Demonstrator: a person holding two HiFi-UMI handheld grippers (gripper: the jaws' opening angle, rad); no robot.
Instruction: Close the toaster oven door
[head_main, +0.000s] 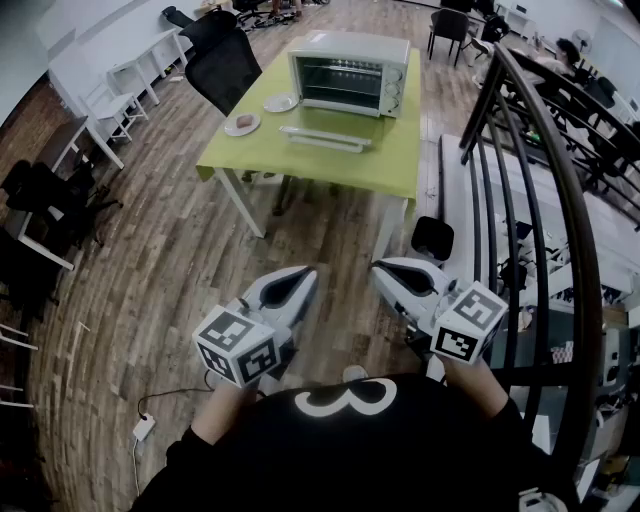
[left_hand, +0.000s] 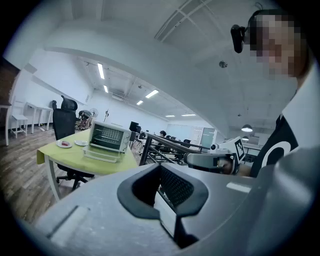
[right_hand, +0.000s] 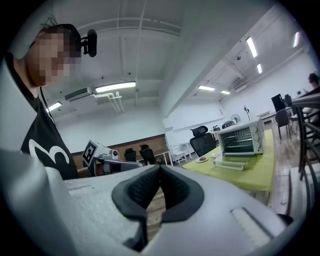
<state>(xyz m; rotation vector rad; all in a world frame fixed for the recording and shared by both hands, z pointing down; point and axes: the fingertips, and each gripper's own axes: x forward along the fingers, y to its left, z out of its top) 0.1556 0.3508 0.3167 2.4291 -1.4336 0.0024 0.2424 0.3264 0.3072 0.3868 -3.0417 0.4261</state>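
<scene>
**A:** so where's the toaster oven (head_main: 350, 72) at?

**B:** it's on the green bench (head_main: 300, 160). Its door (head_main: 325, 138) is hanging open, pretty much flat out in front of it. Just left of the oven in the head view there's a plate (head_main: 281, 102), plus a second plate (head_main: 242, 124) with something reddish on it. A black chair (head_main: 222, 60) is further left.

**A:** and the claws?

**B:** left claw (head_main: 297, 283) and right claw (head_main: 388, 275) are both clenched, nothing in either. They're side by side over the wood floor, well apart from the oven.
</scene>
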